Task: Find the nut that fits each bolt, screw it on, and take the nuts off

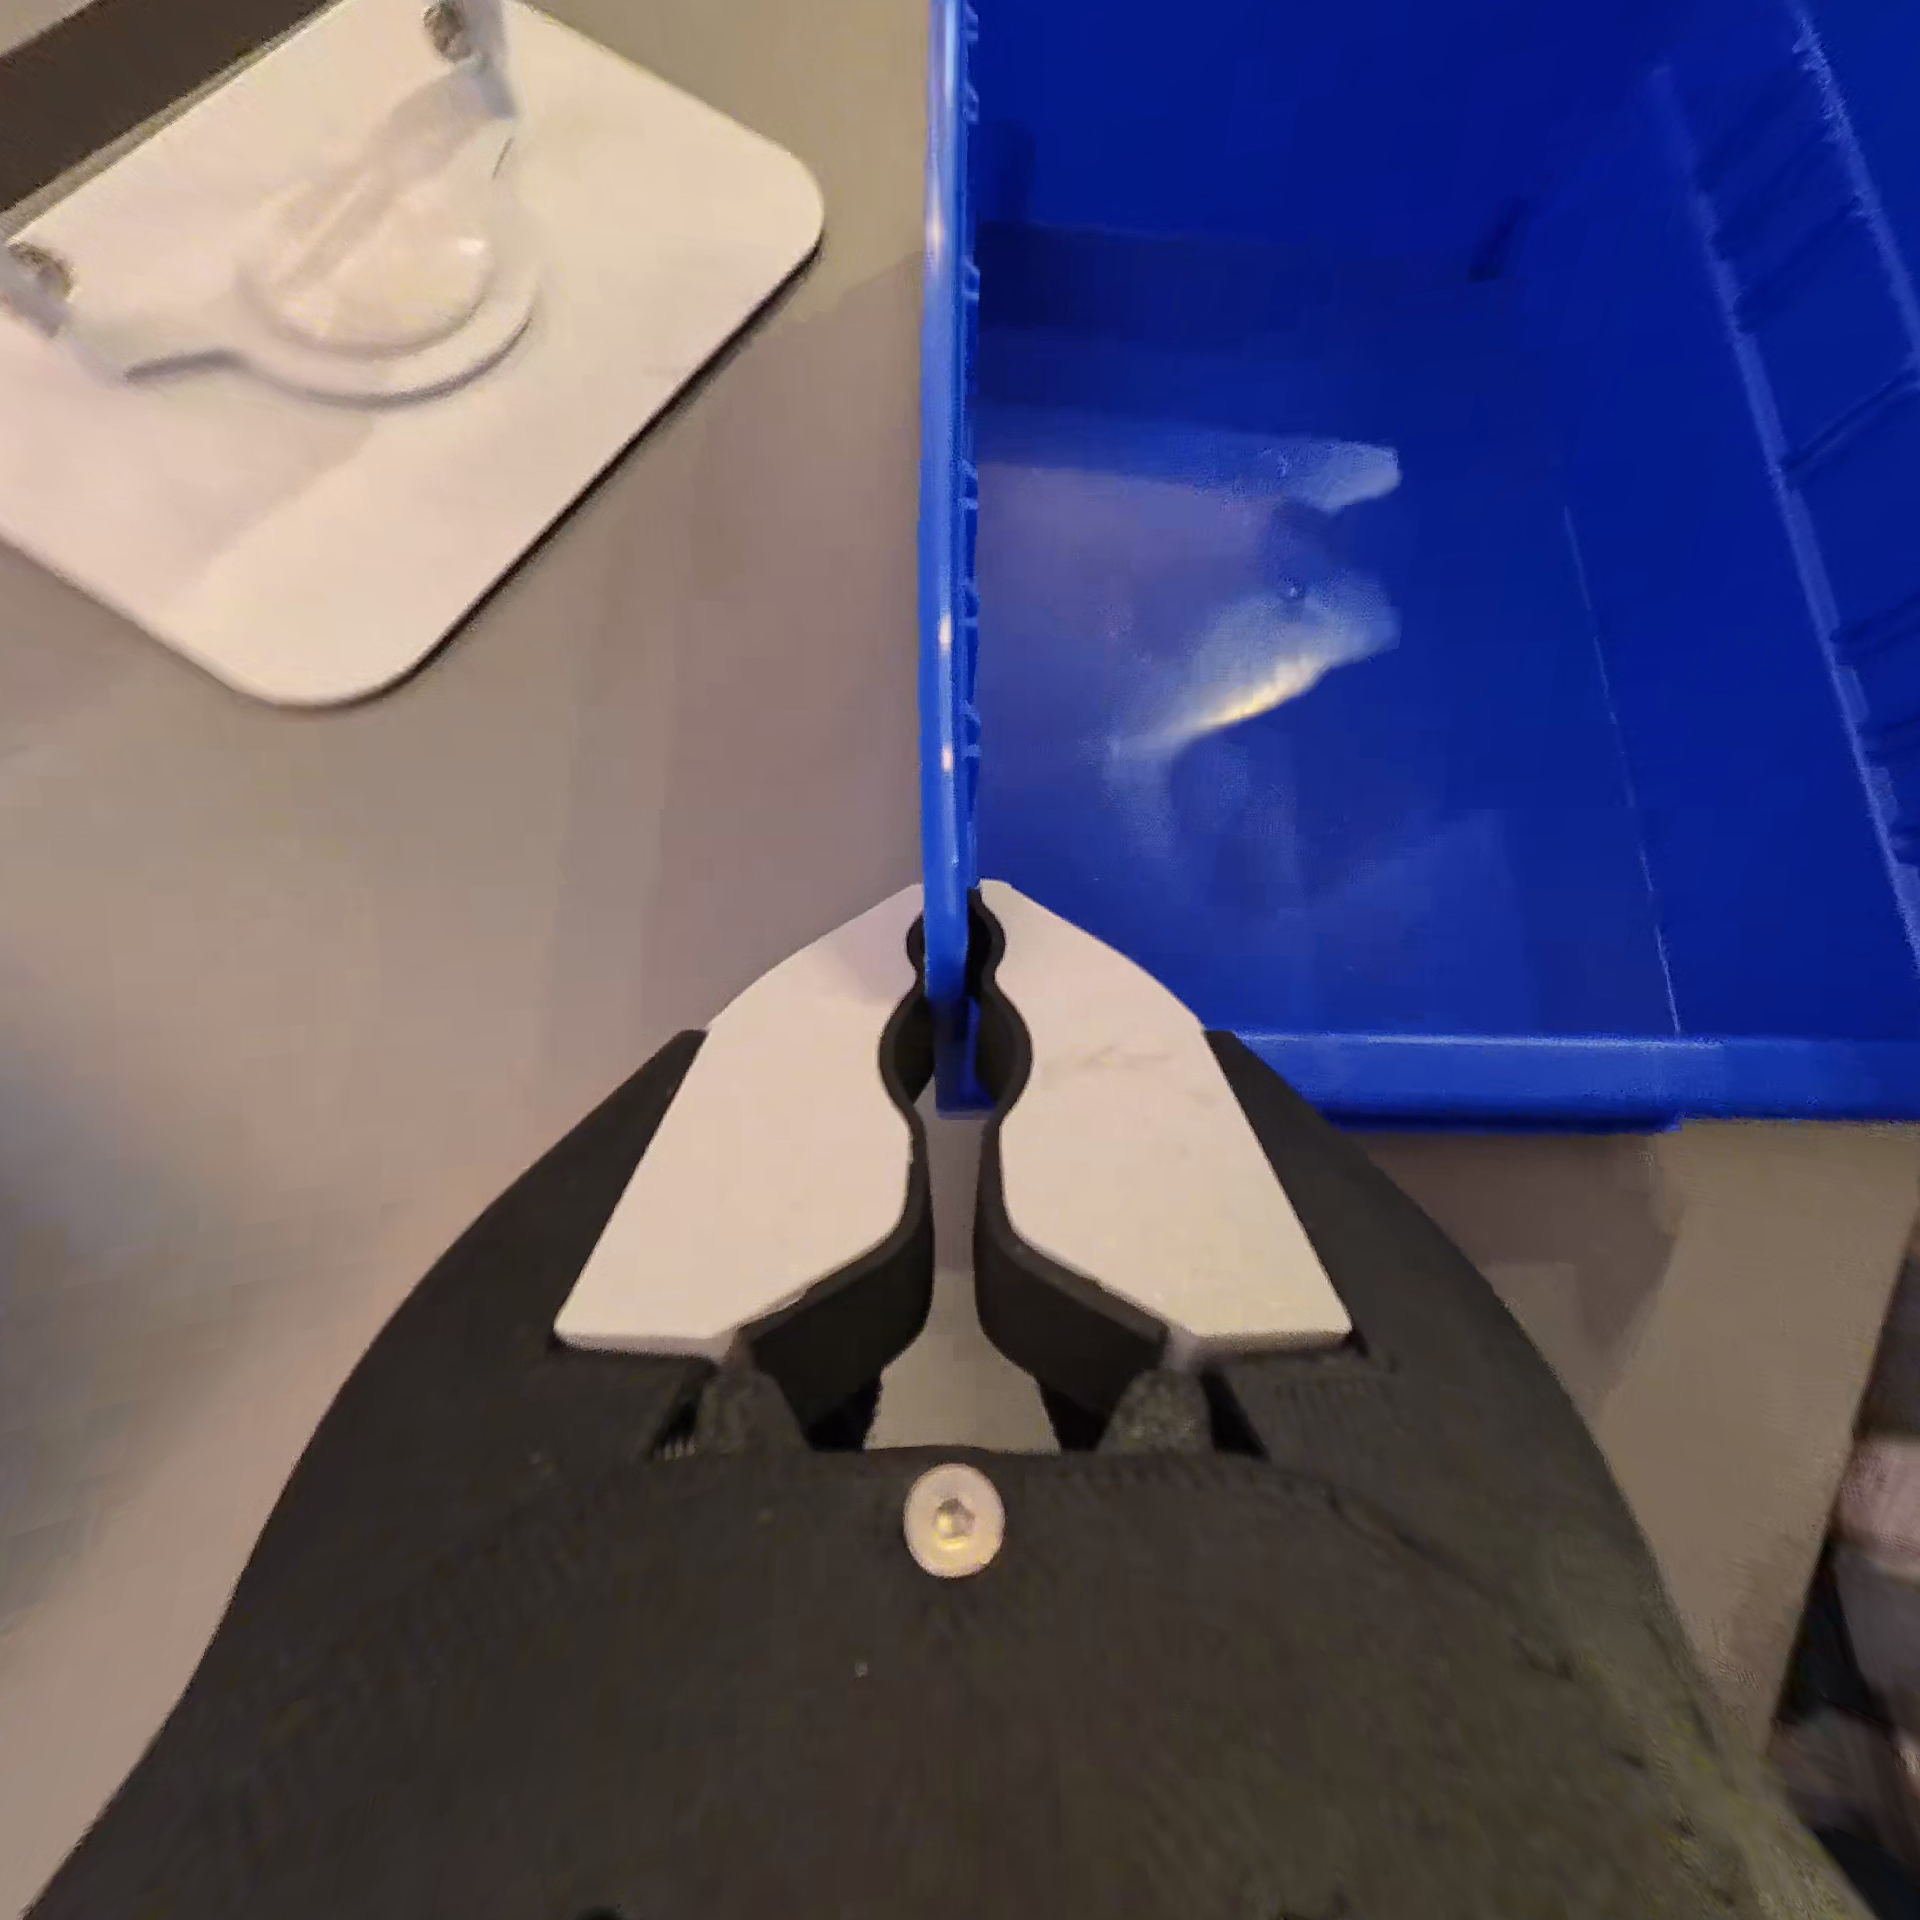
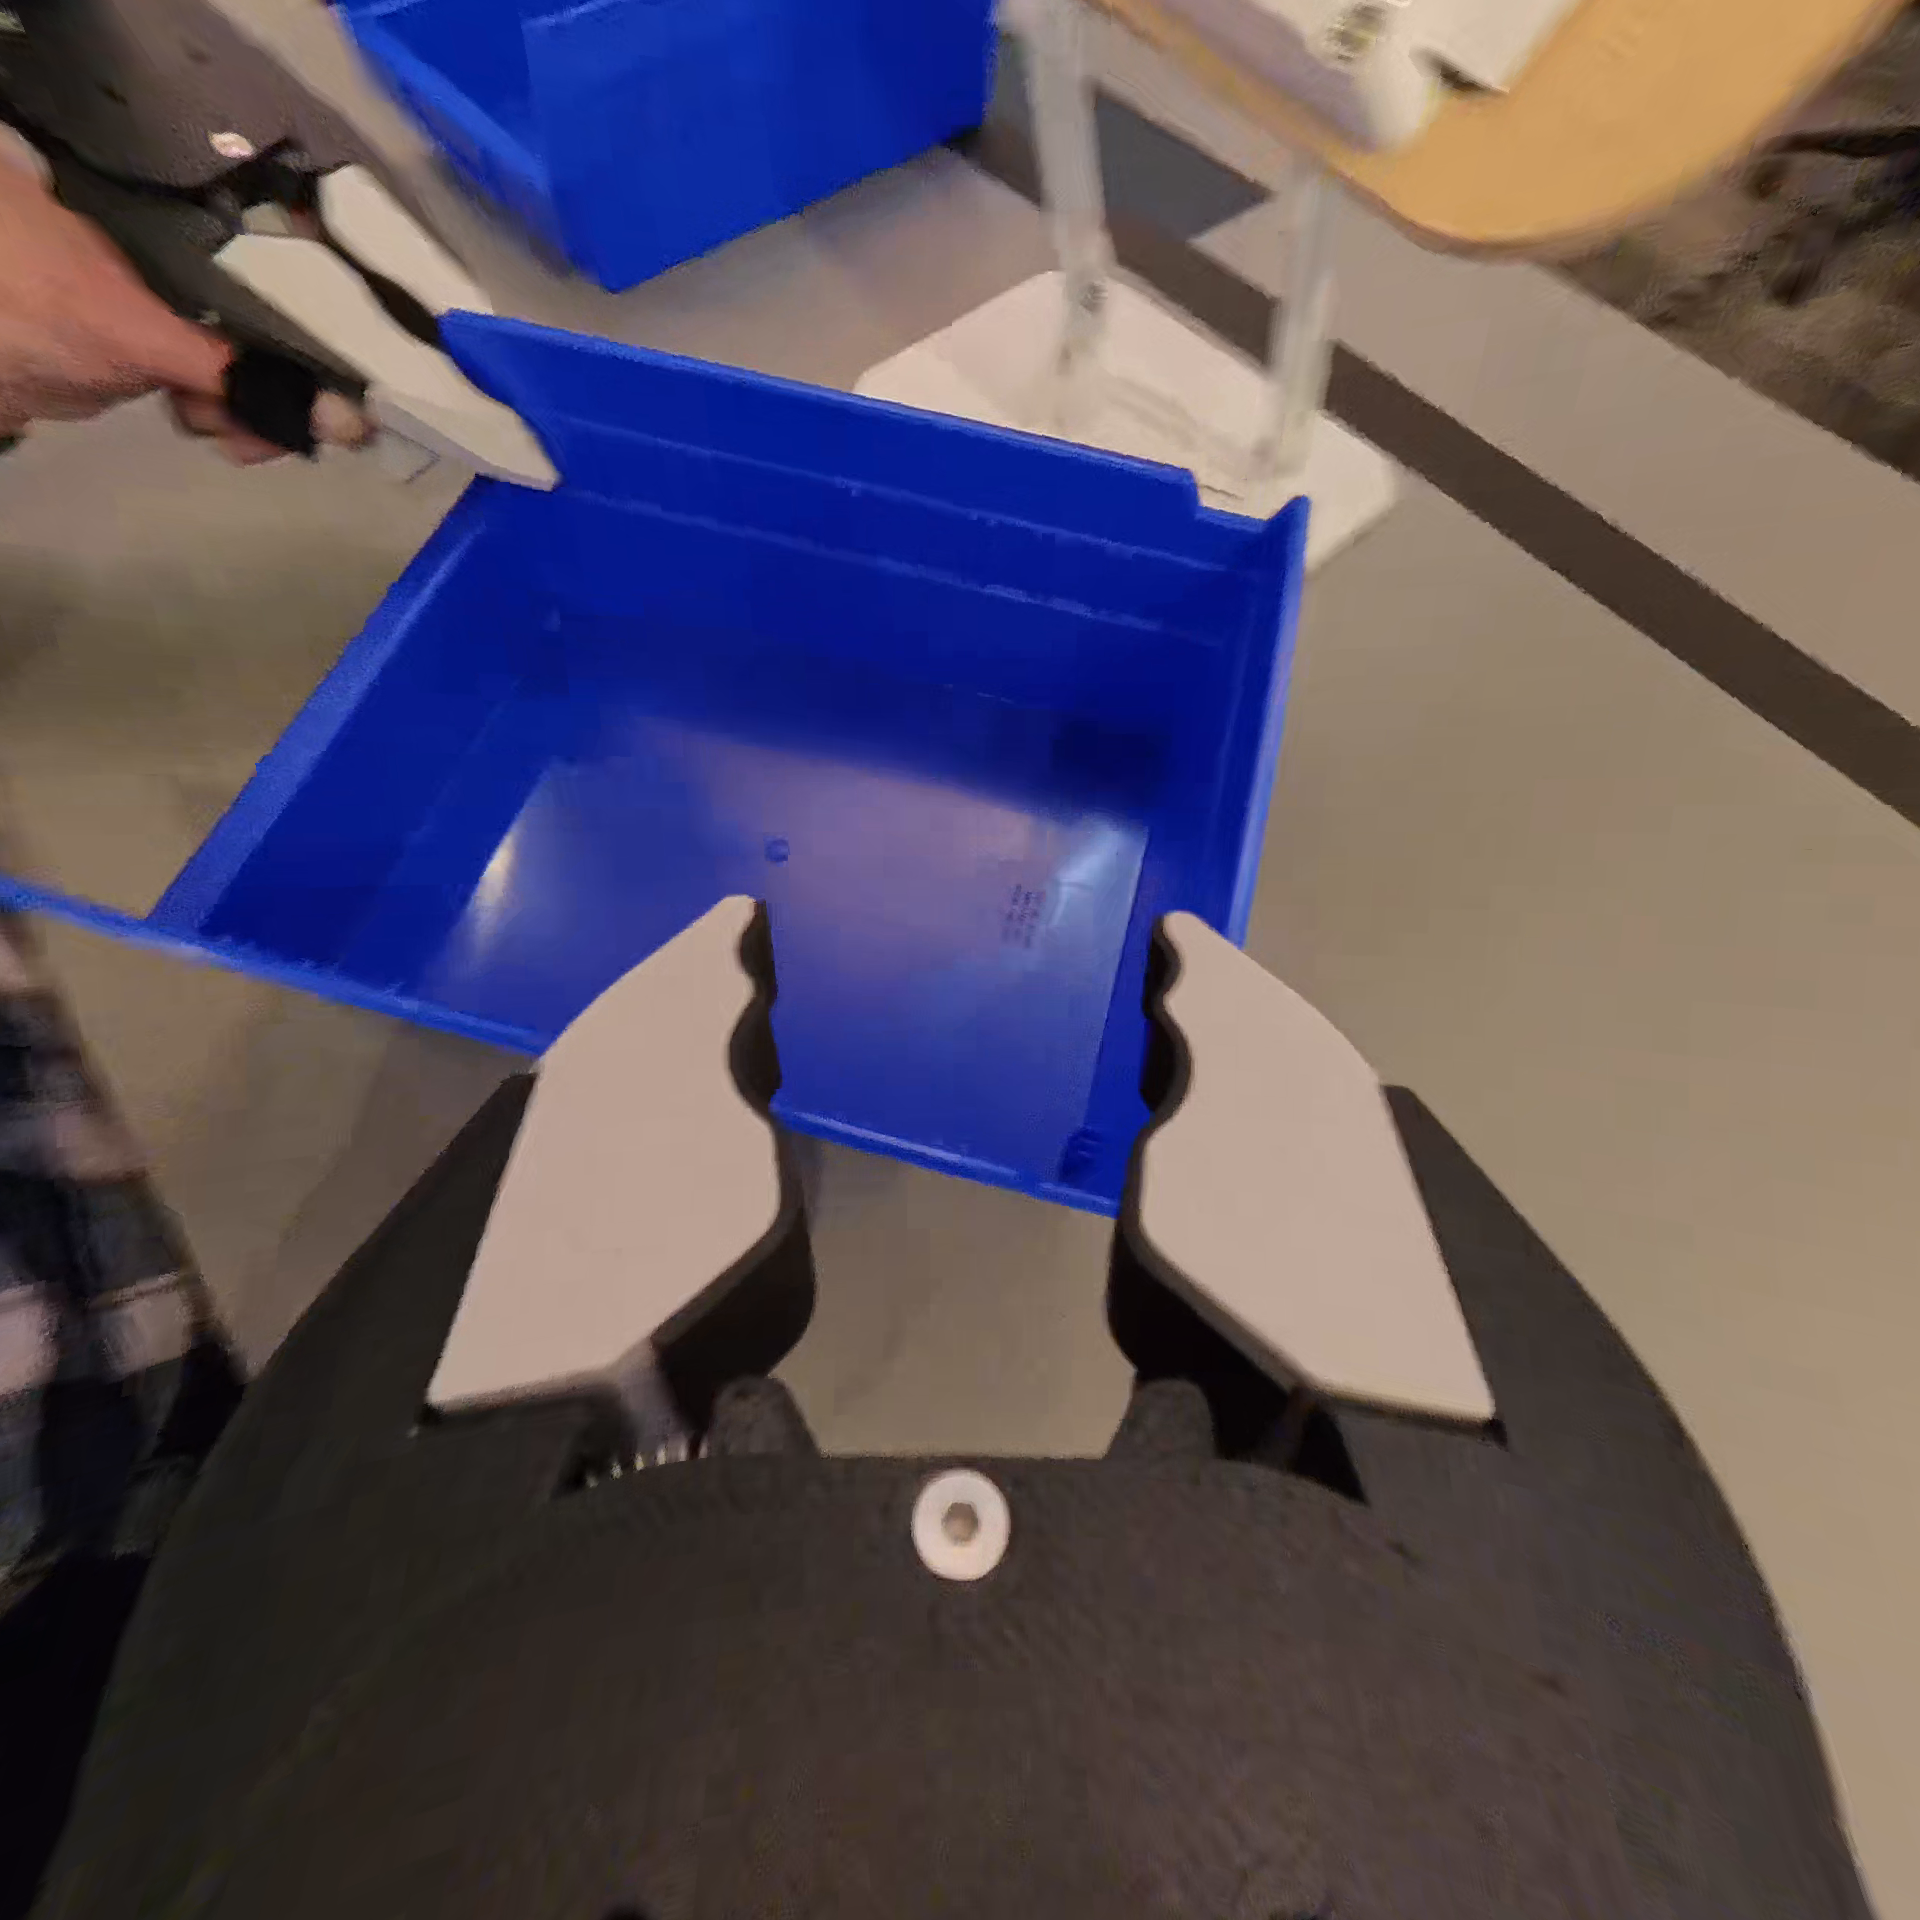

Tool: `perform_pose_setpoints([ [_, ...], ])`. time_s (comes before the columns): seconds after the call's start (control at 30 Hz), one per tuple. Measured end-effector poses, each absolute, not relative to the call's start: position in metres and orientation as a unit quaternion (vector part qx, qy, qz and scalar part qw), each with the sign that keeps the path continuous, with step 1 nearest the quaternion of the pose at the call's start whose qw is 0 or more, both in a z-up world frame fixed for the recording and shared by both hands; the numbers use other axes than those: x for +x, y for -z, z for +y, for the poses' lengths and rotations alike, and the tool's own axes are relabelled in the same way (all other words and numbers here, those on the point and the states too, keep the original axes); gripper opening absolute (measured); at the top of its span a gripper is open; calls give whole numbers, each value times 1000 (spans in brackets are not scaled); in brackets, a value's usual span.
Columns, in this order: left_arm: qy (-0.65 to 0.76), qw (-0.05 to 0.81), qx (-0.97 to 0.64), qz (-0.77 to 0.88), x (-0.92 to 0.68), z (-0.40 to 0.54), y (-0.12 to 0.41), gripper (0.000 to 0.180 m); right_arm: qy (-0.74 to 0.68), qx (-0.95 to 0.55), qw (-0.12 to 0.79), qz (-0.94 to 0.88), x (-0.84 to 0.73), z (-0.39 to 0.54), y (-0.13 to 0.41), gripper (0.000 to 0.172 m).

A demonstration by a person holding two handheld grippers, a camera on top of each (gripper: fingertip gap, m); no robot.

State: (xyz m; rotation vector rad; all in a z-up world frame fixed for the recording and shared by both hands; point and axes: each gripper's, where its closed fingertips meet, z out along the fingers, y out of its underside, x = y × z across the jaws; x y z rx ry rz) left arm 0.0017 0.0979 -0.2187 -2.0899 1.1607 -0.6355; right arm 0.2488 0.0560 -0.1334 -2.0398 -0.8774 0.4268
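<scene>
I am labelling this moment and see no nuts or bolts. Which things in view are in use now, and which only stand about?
In use:
- left gripper, jaws clamped on a wall of the blue bin
- right gripper, jaws open

Standing about:
- second blue bin
- white stand
- grey table

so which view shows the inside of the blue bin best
The right wrist view: it looks down into the blue bin, showing the whole floor, with no nuts or bolts visible. The left wrist view shows only part of the floor, blurred by glare, beyond the wall the left gripper clamps.
</scene>
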Motion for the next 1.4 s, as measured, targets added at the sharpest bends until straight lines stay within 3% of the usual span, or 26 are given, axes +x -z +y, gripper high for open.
perform_pose_setpoints([
  [0.03, 247, 329, -797, 441, 15, 104, 218, 2, -146, -822, 445, -324, 261, 60, 136, 85],
  [0.17, 243, 345, -792, 441, 56, 118, 218, 2, -47, -828, 521, -199, 316, 65, 134, 100],
  [0.27, 244, 356, -793, 430, 72, 122, 217, 2, -95, -827, 538, -136, 326, 53, 139, 97],
  [0.4, 245, 362, -789, 432, 87, 121, 220, 4, -125, -852, 492, -127, 315, 52, 179, 96],
  [0.5, 255, 348, -792, 432, 100, 113, 227, 16, -152, -849, 492, -123, 315, 61, 183, 85],
  [0.67, 258, 343, -789, 440, 133, 103, 231, 26, -182, -856, 466, -132, 347, 85, 181, 51],
  [0.77, 247, 345, -789, 445, 160, 103, 232, 35, -197, -866, 438, -140, 370, 104, 182, 44],
  [0.97, 269, 326, -805, 416, 212, 118, 231, 31, -186, -878, 405, -174, 420, 162, 180, 24],
  [1.4, 321, 323, -828, 327, 308, 173, 229, 48, -179, -886, 352, -243, 486, 292, 178, 12],
])
